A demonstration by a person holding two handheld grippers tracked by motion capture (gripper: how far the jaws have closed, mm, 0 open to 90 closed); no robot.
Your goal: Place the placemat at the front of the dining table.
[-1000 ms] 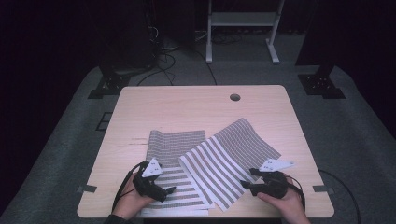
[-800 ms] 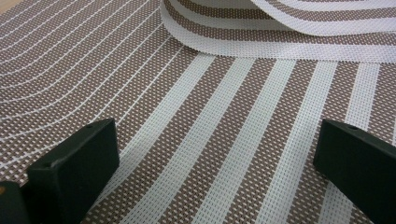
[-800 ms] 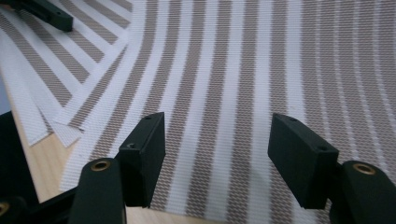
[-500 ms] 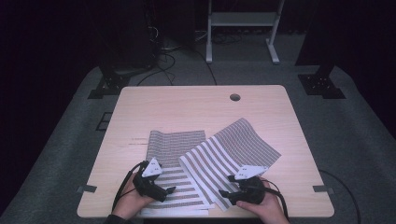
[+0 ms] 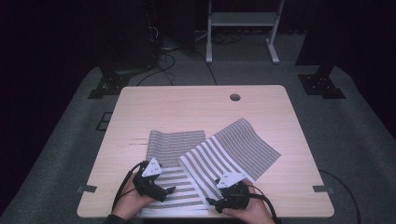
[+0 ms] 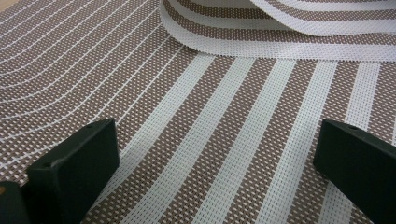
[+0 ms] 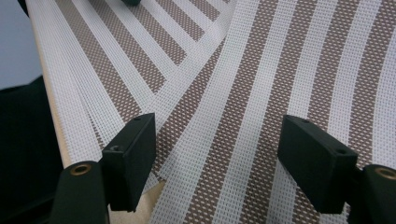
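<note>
Two woven brown-and-white striped mats lie on the wooden table [image 5: 187, 112]. The left mat [image 5: 175, 144] is flat and square to the front edge. The right mat [image 5: 243, 147] lies at an angle and overlaps it, its edge [image 6: 280, 42] curling up slightly. My left gripper [image 5: 168, 190] rests open low over the left mat [image 6: 210, 154], jaws wide apart. My right gripper [image 5: 210, 201] hovers over the near corner of the angled mat [image 7: 261, 93]. Its jaws have just been opening, with nothing pinched between them. The left mat [image 7: 93, 70] and the table's front edge show beside its left jaw.
A round cable hole [image 5: 235, 97] sits at the table's far side. Behind the table stand a white frame [image 5: 238, 21], black stand feet [image 5: 322, 84] and loose cables [image 5: 163, 46] on grey carpet. The table's far half is bare wood.
My right hand has slid left along the front edge, from the angled mat's right side to its near corner. The left hand and both mats look unchanged.
</note>
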